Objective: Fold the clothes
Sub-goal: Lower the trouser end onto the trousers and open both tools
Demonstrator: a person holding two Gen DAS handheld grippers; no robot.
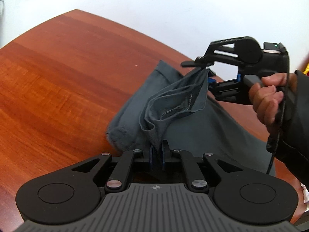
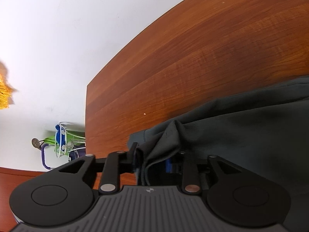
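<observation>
left gripper (image 1: pixel 158 150) pinching grey garment (image 1: pixel 173 100) fold; right gripper (image 2: pixel 151 162) parted, cloth draped between.

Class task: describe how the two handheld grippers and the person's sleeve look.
Both the left gripper and the right gripper are black, with silver pivot pins, blue pads and a ribbed grey base. A black braided cable hangs from the right one. The sleeve is dark.

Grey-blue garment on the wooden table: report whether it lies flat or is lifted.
Partly lifted: one edge of the grey-blue garment hangs bunched between the left gripper and right gripper; the rest lies on the wooden table.
</observation>
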